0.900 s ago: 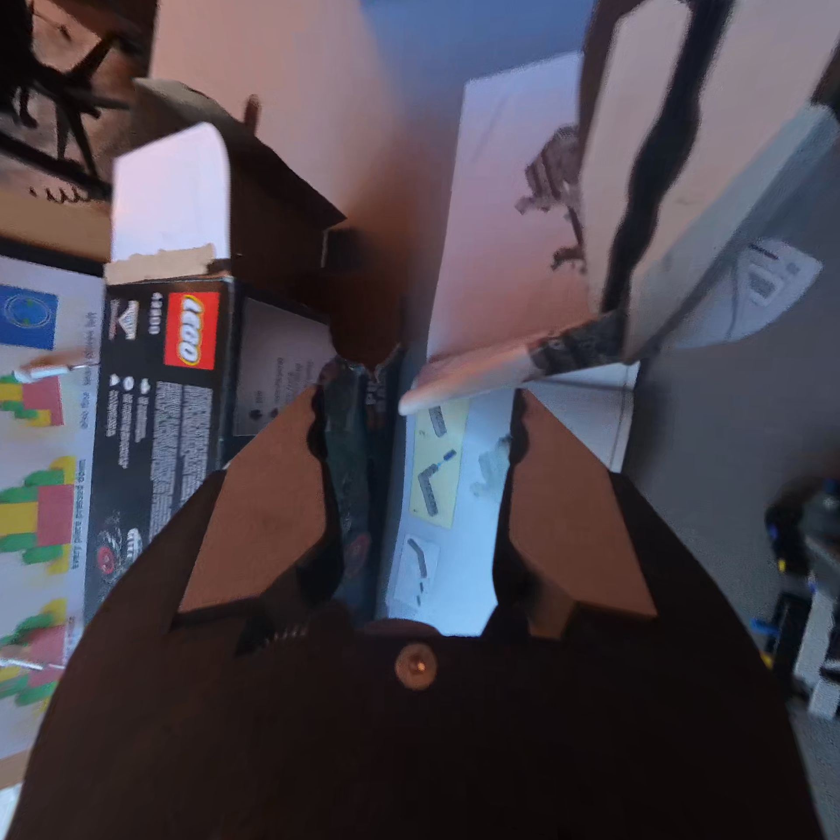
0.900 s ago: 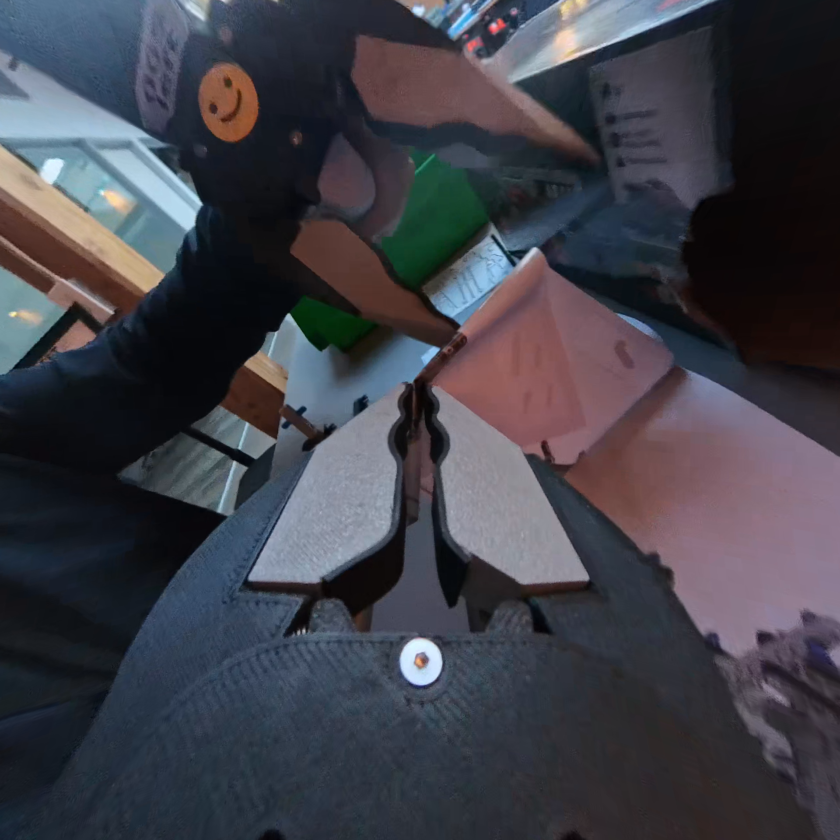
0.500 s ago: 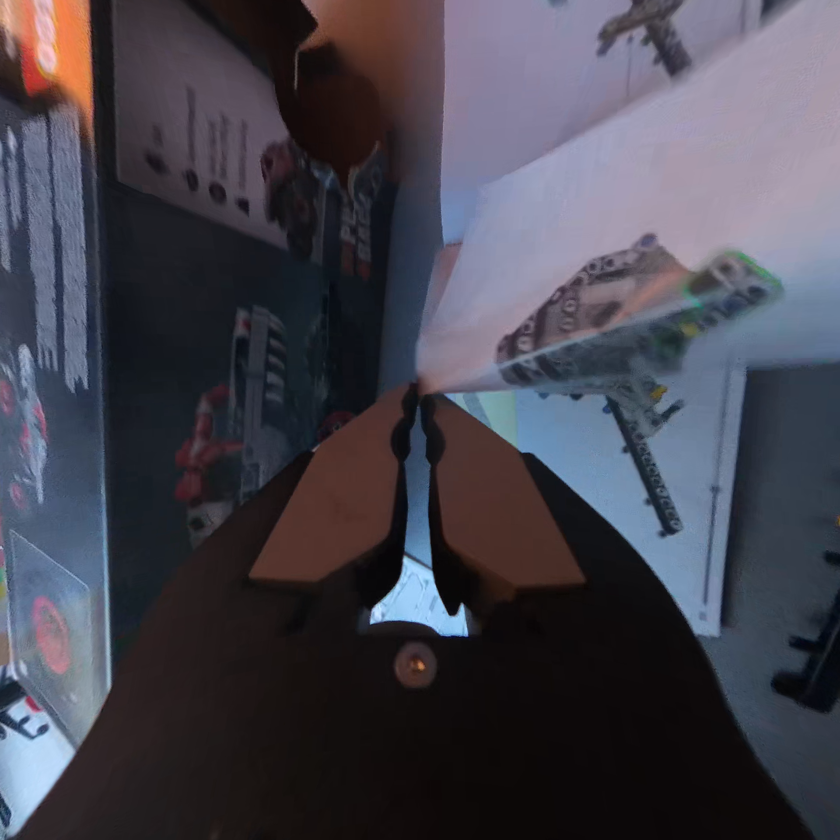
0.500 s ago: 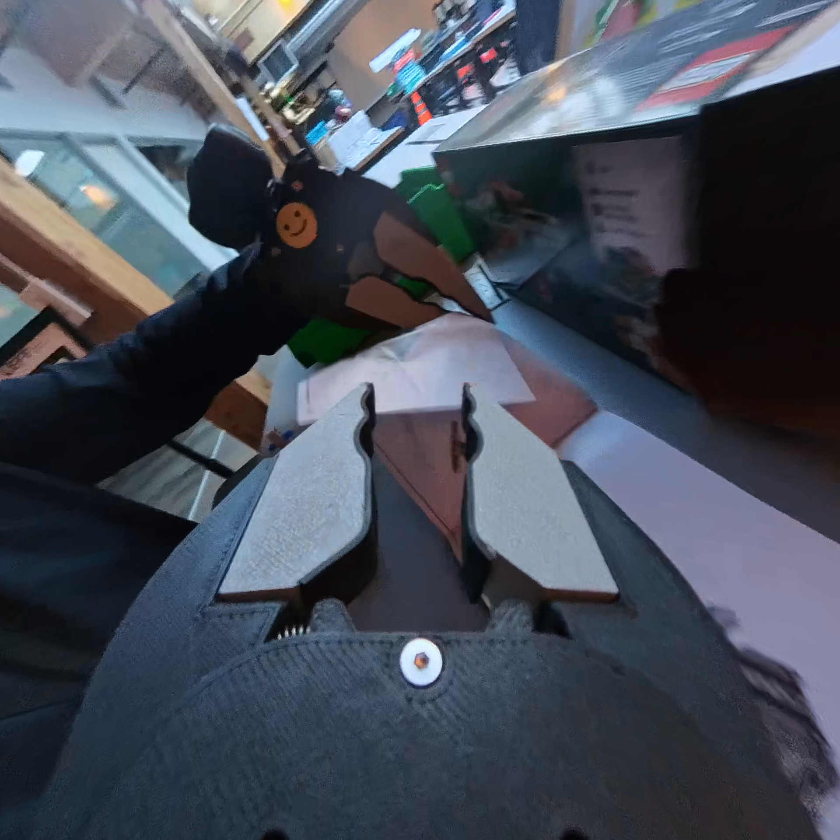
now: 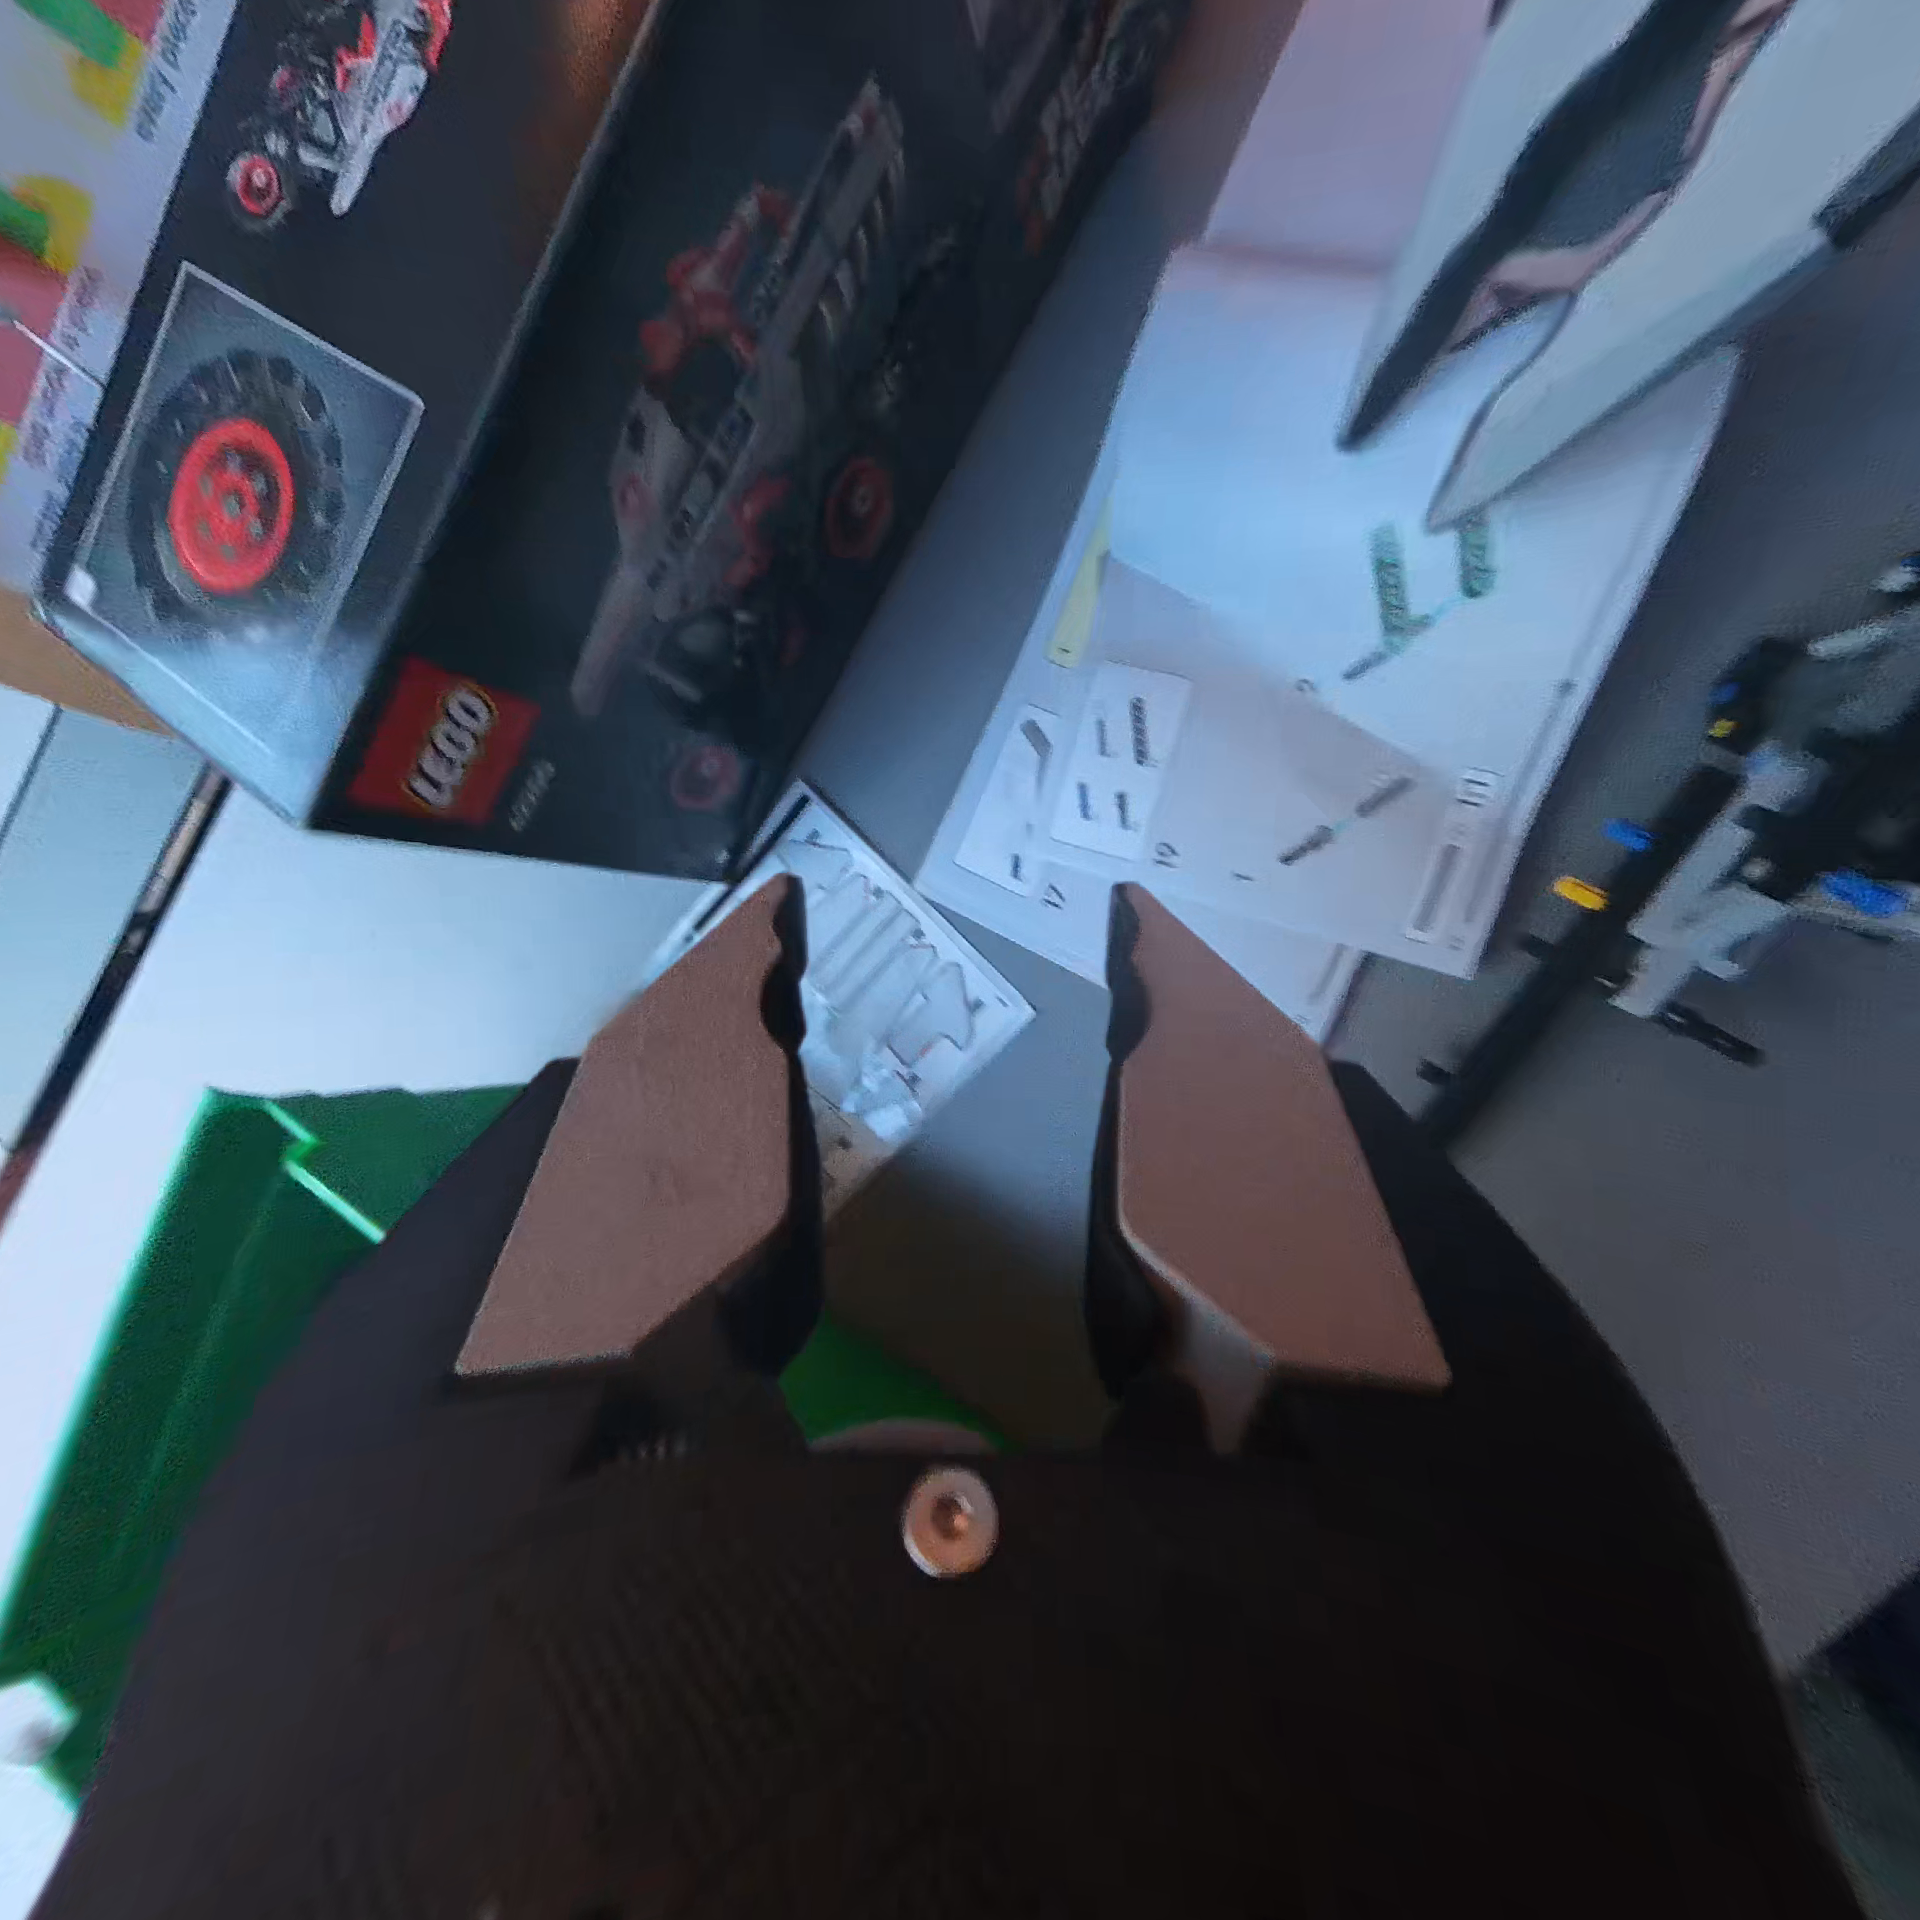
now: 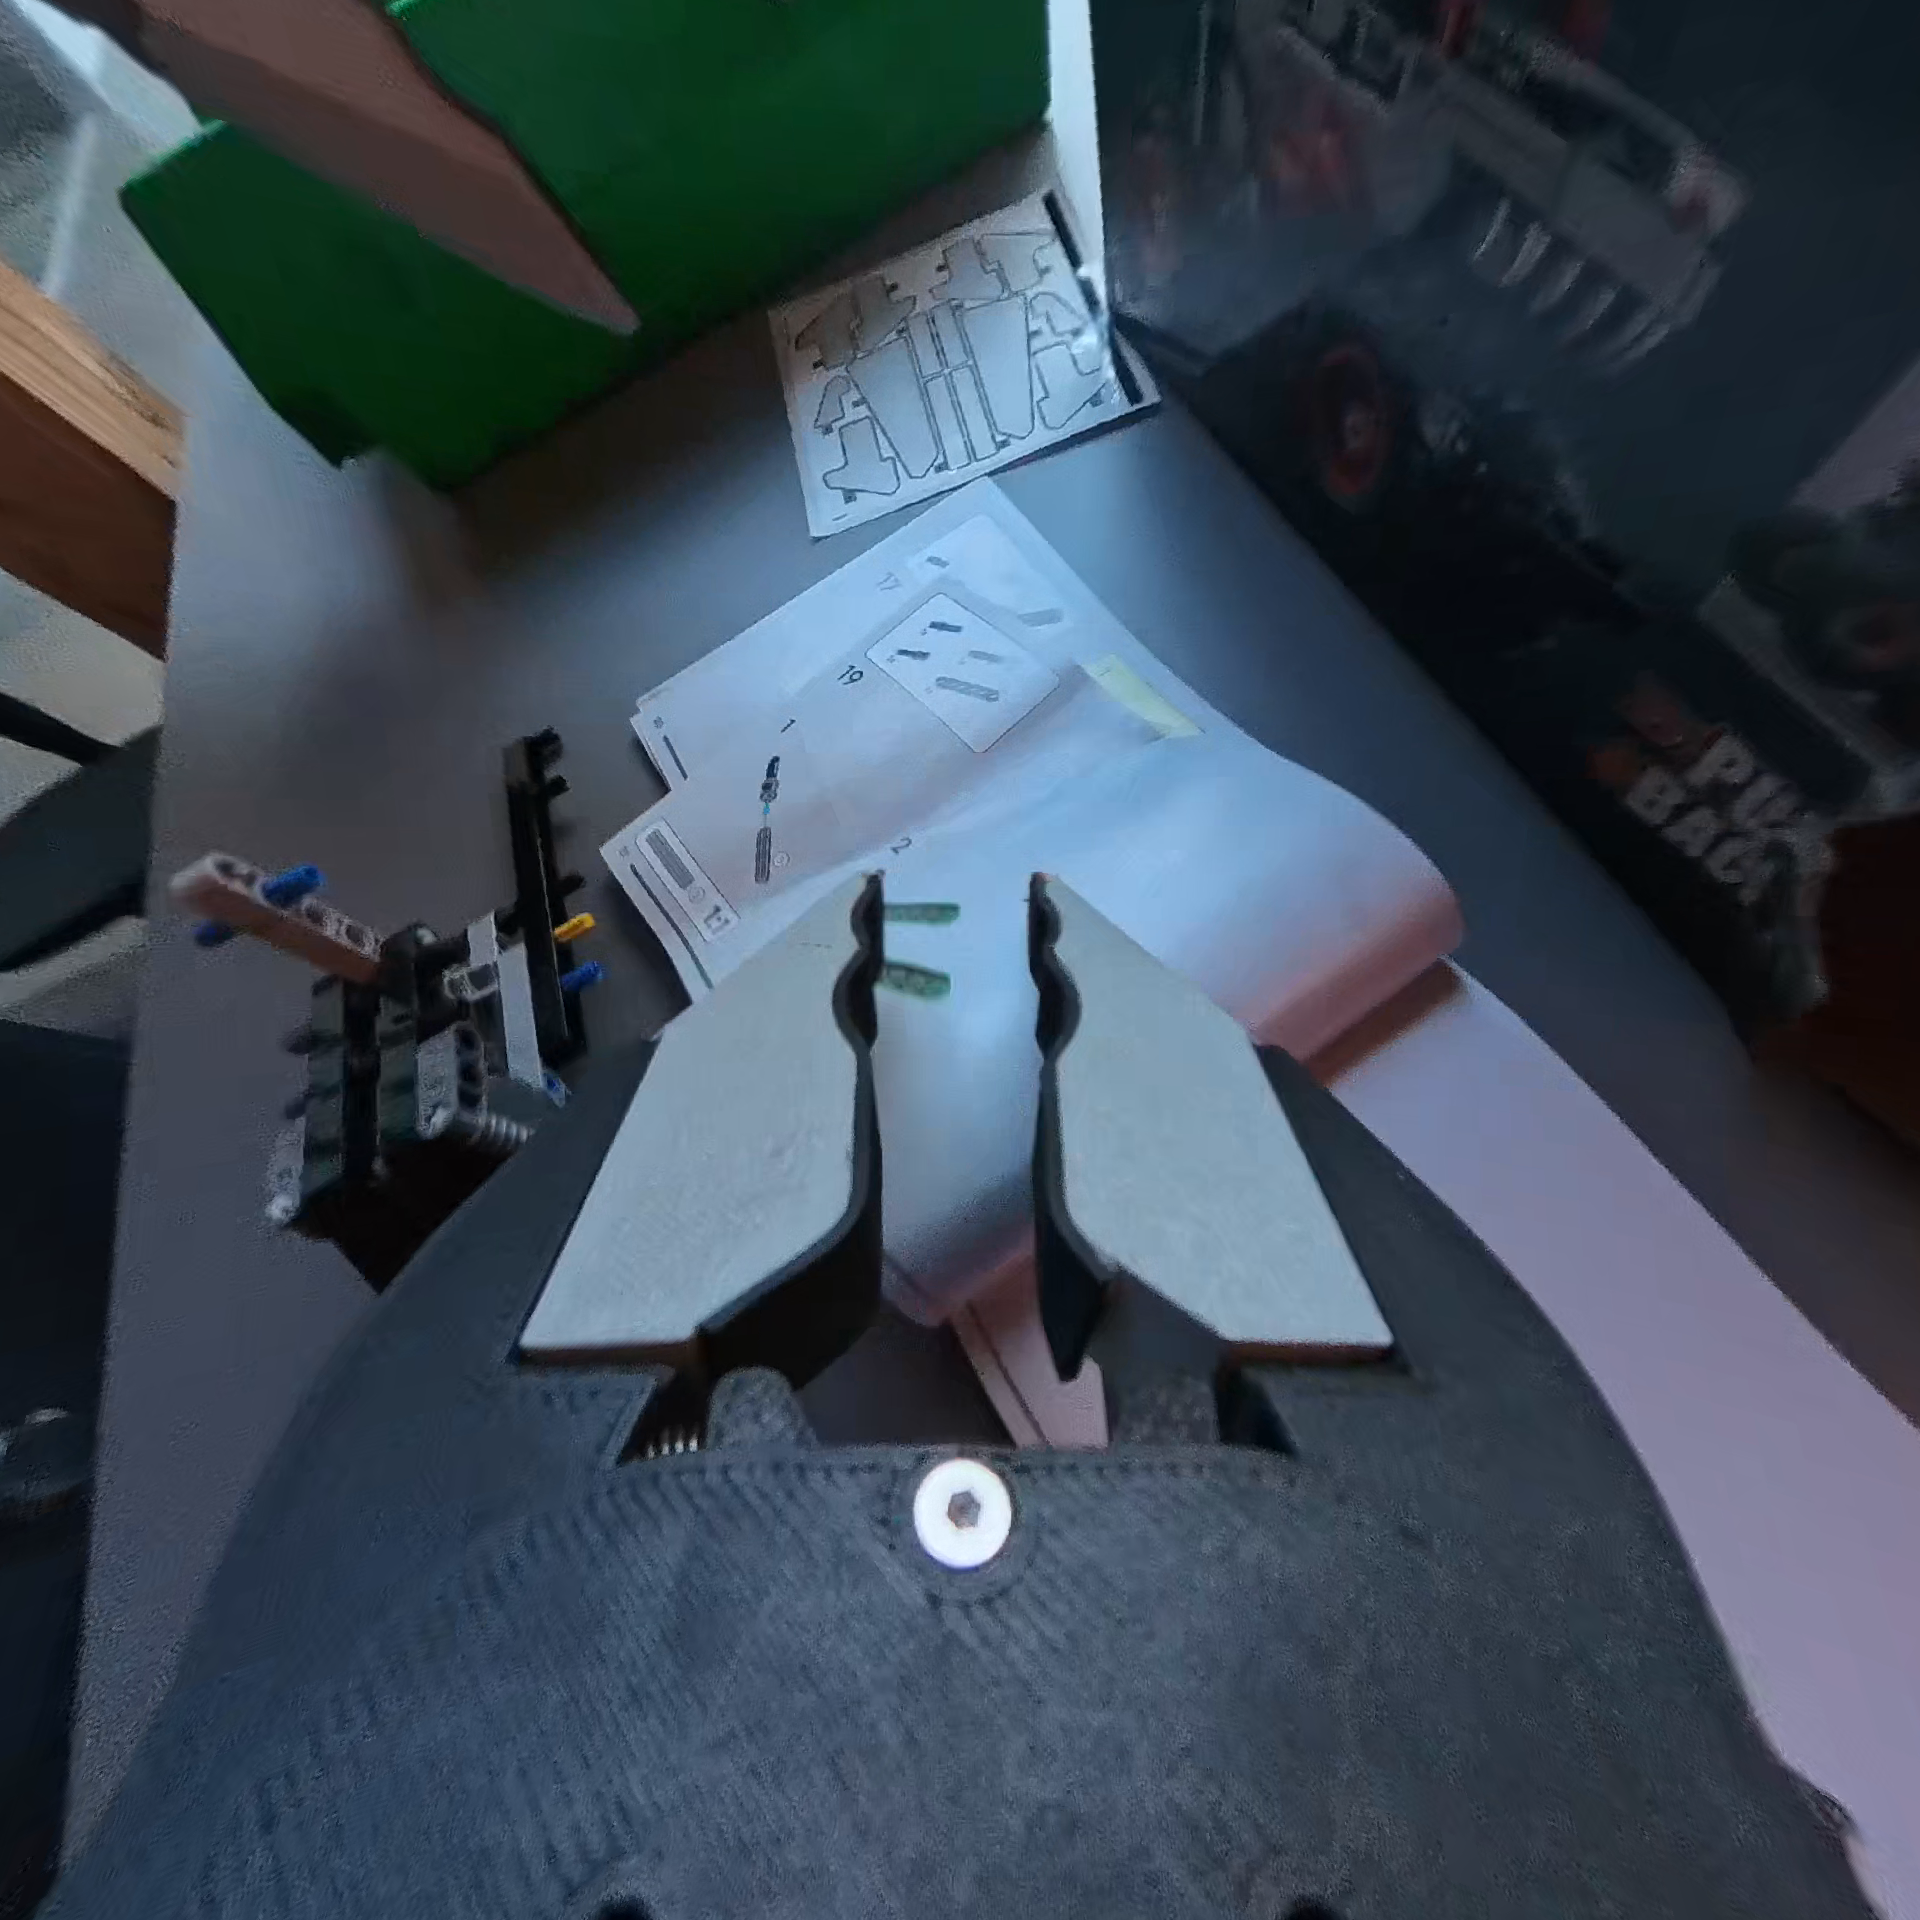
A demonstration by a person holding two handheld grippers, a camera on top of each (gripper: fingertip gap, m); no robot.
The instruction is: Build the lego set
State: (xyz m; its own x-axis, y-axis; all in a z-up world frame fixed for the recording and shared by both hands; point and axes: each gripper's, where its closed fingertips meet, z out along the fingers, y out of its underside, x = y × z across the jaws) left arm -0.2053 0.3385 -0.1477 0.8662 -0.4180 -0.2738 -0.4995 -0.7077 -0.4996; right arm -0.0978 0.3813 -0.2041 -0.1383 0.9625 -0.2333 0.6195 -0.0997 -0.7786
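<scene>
Progress looks early-ish; partly built model [image 6: 416, 1039] sits on the grey table [image 6: 312, 644] left of the open instruction booklet [image 6: 1039, 790]; left gripper [image 5: 951, 899] and right gripper [image 6: 956, 883] both spread apart, holding nothing; most of the build is probably left.

a green box [image 6: 582, 239] sits on the grey table [image 6: 343, 644], beside a wooden ledge [image 6: 73, 457].

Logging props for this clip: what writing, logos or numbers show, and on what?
I don't quote writing; here is what bears it.
Black set box: red logo patch, white print, blurred.
Instruction booklet: step numbers on the open page.
Sticker sheet: outlines, tiny marks too small to read.
</scene>
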